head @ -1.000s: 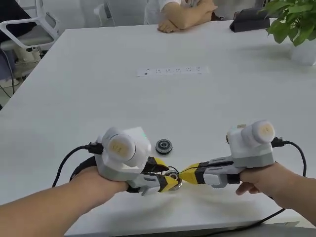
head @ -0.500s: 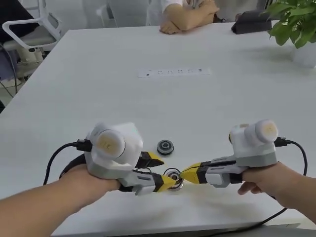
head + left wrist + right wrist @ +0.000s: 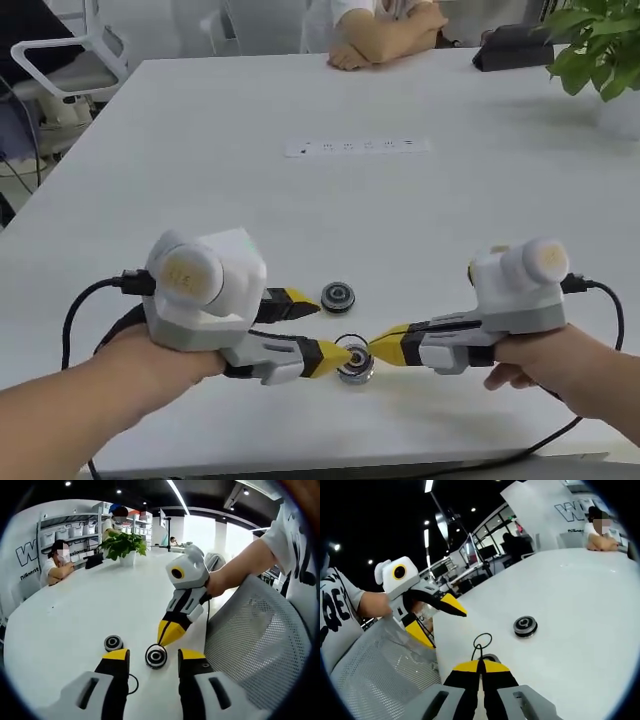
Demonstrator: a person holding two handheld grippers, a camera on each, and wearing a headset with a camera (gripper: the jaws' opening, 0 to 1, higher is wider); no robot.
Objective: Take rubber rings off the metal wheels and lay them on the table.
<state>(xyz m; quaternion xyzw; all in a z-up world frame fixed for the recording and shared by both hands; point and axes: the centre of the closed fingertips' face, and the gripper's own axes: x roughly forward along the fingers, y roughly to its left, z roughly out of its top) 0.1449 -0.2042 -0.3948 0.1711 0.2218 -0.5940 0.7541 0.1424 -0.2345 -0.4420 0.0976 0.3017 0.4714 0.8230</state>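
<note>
Barely begun: left tool, jaws apart, straddled a small metal wheel; right tool, clamped, held its thin black rubber ring. Another wheel waited beyond.

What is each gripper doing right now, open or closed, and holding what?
Left gripper: open, holding nothing; the wheel sits by its jaw tips.
Right gripper: closed, tips at the wheel; whether it grips anything cannot be told.

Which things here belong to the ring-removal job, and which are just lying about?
Job: near metal wheel, far metal wheel, rubber ring, left tool, right tool.
Lying about: socket strip, potted plant, dark object at the table's far edge.
</note>
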